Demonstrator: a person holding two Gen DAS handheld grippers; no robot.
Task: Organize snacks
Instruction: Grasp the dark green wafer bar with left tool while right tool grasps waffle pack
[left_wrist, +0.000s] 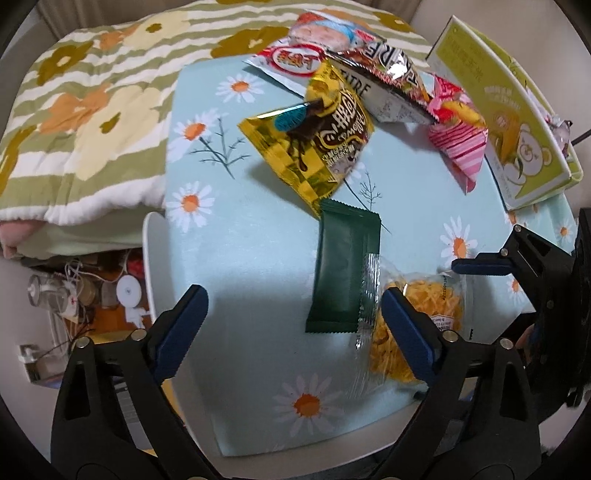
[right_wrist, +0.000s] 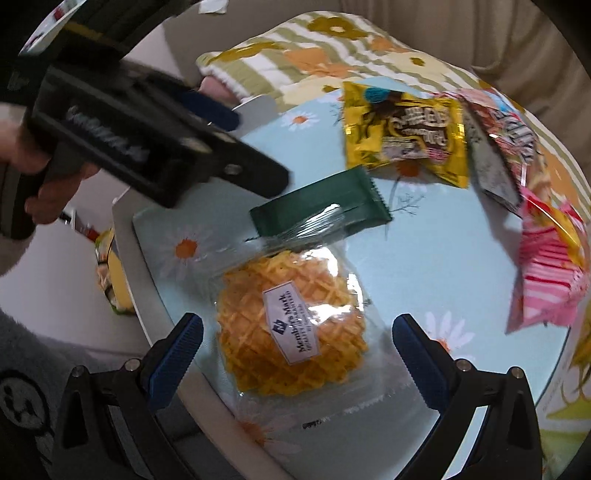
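Observation:
Snacks lie on a daisy-print table (left_wrist: 258, 229). A dark green packet (left_wrist: 343, 266) lies in the middle, also in the right wrist view (right_wrist: 317, 206). A clear-wrapped waffle (right_wrist: 291, 332) lies beside it, overlapping its edge, and shows in the left wrist view (left_wrist: 417, 325). A yellow chocolate bag (left_wrist: 317, 140) (right_wrist: 402, 136) and a pink striped bag (left_wrist: 461, 140) (right_wrist: 550, 288) lie farther back. My left gripper (left_wrist: 291, 325) is open and empty above the green packet's near end. My right gripper (right_wrist: 295, 354) is open, its fingers either side of the waffle.
A green box with a bear picture (left_wrist: 506, 114) stands at the table's right. More packets (left_wrist: 332, 48) are piled at the back. A flowered quilt (left_wrist: 85, 110) lies left of the table. The left gripper body (right_wrist: 140, 129) crosses the right wrist view.

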